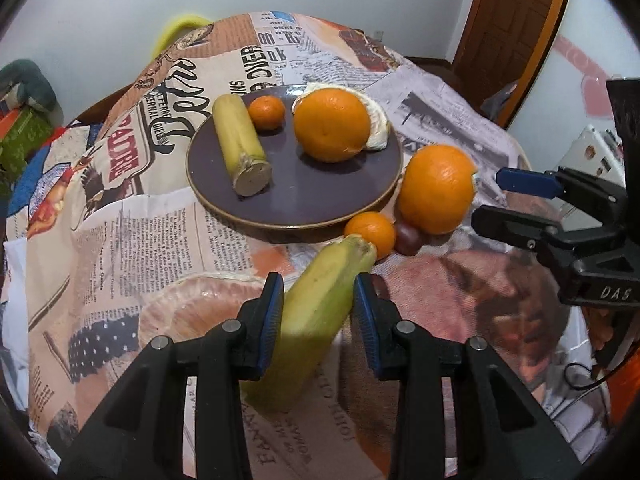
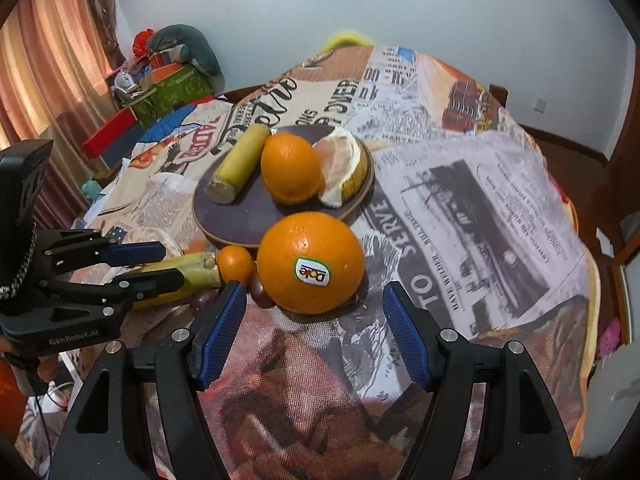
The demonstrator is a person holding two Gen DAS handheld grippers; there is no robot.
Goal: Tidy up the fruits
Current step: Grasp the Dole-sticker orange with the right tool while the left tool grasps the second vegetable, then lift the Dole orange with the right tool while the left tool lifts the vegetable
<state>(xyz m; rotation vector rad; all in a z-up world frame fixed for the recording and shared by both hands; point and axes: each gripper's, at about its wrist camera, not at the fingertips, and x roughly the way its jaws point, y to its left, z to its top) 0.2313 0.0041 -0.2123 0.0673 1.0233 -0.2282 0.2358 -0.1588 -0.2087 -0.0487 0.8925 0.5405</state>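
Left gripper (image 1: 319,320): blue pads either side of a green-yellow banana (image 1: 316,312) on the newsprint tablecloth (image 2: 480,208); contact uncertain, so whether it pinches cannot be told. Right gripper (image 2: 314,322): spread wide, empty, just short of the Dole-stickered orange (image 2: 310,263).

Already on the brown plate (image 1: 320,204): cut banana piece (image 1: 240,148), mandarin (image 1: 266,111), orange (image 1: 332,125), peeled citrus segment (image 2: 340,168).

Outstanding, judged: banana, stickered orange, second mandarin (image 1: 370,233), dark grapes (image 1: 408,236), all beside the plate.

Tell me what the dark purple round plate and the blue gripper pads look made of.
The dark purple round plate looks like glazed ceramic: smooth semi-gloss face with a soft light sheen and a tan unglazed-looking rim, though coated wood is possible. The blue ribbed pads on the black right gripper look like matte rubber or soft plastic, given fine moulded ridges.
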